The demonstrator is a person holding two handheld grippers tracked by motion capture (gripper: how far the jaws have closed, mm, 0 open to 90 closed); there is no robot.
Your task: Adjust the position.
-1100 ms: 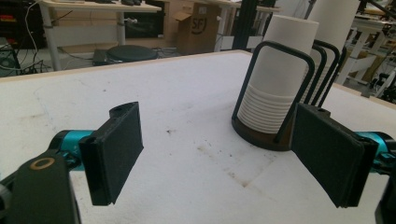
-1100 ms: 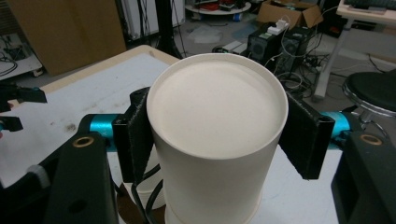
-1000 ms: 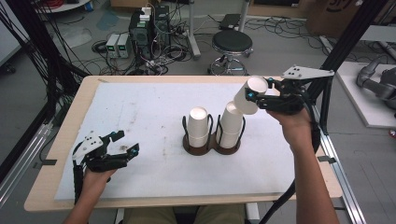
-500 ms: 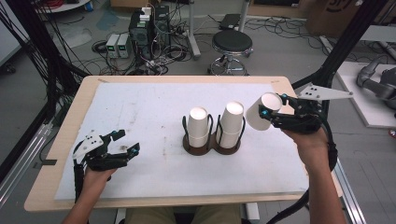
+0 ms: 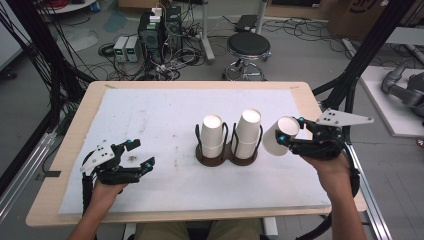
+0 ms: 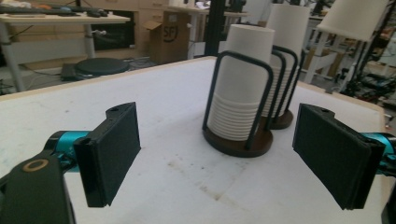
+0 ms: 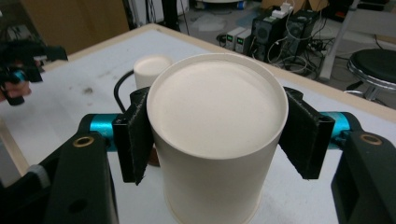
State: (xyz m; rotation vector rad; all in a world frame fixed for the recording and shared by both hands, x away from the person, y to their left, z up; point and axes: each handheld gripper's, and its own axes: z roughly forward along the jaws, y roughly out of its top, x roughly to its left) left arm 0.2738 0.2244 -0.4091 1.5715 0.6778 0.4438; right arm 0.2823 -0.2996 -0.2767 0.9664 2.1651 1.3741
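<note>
Right gripper (image 5: 289,137) clamps 1 white paper cup (image 5: 280,135), pads pressed on both sides, cup tipped with its base toward the cup holder (image 5: 227,155), in the air just right of it and apart from it. Holder carries 2 upside-down cup stacks (image 5: 212,135). Left gripper (image 5: 137,152) sits well left of the holder above the white mat (image 5: 150,115); its jaws have just been opening, now wide, nothing between them.
</note>
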